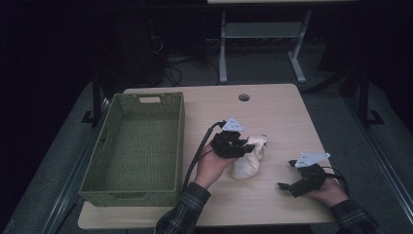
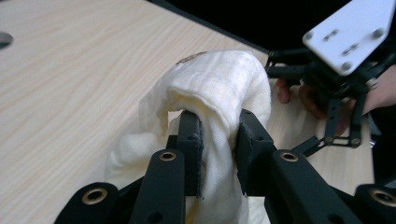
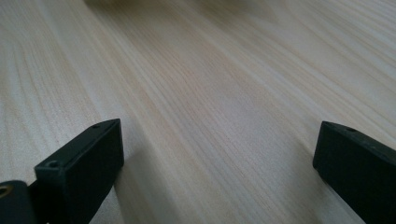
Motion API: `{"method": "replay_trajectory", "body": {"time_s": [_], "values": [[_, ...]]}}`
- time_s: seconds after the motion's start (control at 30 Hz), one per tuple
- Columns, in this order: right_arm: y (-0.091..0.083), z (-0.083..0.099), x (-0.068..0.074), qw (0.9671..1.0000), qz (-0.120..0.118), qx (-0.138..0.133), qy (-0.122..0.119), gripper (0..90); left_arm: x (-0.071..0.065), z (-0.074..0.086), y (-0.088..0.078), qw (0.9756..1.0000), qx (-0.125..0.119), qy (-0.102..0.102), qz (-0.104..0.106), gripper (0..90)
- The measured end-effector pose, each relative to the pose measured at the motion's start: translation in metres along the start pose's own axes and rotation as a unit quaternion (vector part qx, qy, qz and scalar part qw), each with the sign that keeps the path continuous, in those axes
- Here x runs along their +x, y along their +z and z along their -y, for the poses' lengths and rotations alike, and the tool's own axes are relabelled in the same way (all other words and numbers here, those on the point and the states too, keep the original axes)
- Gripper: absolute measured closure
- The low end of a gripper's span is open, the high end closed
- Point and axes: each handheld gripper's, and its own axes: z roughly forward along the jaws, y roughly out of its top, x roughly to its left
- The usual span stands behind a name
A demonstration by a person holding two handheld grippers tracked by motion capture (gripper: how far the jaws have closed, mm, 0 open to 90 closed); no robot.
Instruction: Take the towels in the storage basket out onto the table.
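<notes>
Nearest the high camera: two plaid sleeves (image 1: 187,207), both cut off by the bottom edge. Right gripper (image 1: 287,186) rests low on the table (image 1: 272,107) near its right front corner; its own view shows the jaws spread wide, bare wood grain between them, nothing held, and the jaw tips run out of frame. Left gripper (image 2: 218,140) sits mid-table, jaws narrowed onto a fold of the cream cloth (image 2: 219,79); both pads press the fabric. The cloth bunches up over the jaw tips and droops to the tabletop, lower edge hidden behind the jaws. In the high view the gripper body covers part of the cloth. Green woven basket (image 1: 134,146) stands left of it, apart. Beyond the table, dim floor and a desk frame (image 1: 263,44), hard to make out.
</notes>
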Motion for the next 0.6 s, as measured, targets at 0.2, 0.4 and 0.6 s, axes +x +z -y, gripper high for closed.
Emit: {"method": "replay_trajectory", "body": {"time_s": [0.2, 0.4, 0.6], "values": [[0.000, 0.000, 0.000, 1.0000, 0.000, 0.000, 0.001, 1.5, 0.003, 0.016, 0.020, 0.9997, 0.024, -0.002, 0.007, 73.3], [0.000, 0.000, 0.000, 1.0000, 0.000, 0.000, 0.001, 1.5, 0.004, 0.024, 0.030, 0.9994, 0.033, -0.008, 0.011, 72.8], [0.000, 0.000, 0.001, 1.0000, 0.001, 0.000, 0.001, 1.5, 0.004, 0.028, 0.038, 0.9990, 0.042, -0.008, 0.012, 60.6]]}}
